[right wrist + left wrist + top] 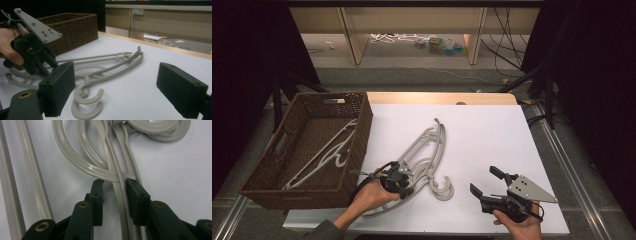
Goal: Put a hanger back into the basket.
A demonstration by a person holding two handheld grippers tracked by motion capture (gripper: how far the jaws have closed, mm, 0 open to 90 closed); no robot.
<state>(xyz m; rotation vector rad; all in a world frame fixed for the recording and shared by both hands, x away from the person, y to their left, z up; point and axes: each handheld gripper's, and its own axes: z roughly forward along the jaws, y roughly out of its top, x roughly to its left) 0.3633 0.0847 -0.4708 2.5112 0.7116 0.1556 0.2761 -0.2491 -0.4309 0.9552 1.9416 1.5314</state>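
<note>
Two grey plastic hangers (428, 152) lie stacked on the white table (484, 130), hooks toward the front. My left gripper (407, 176) is down on them near the hook end. In the left gripper view it (115, 182) stands open, its jaws on either side of one hanger's flat neck strip (121, 195), just below a curved grey bar (85, 166). My right gripper (484, 180) is held open above the table's front right, apart from the hangers. From it (117, 85) I see the hooks (86, 101) ahead and the left gripper (37, 62) in a hand.
A brown wicker basket (363, 131) stands at the table's left edge with more grey hangers (328, 154) lying inside; it also shows behind the left gripper (75, 26). Bare white tabletop stretches right of and behind the hangers. Shelving and cables sit on the floor beyond.
</note>
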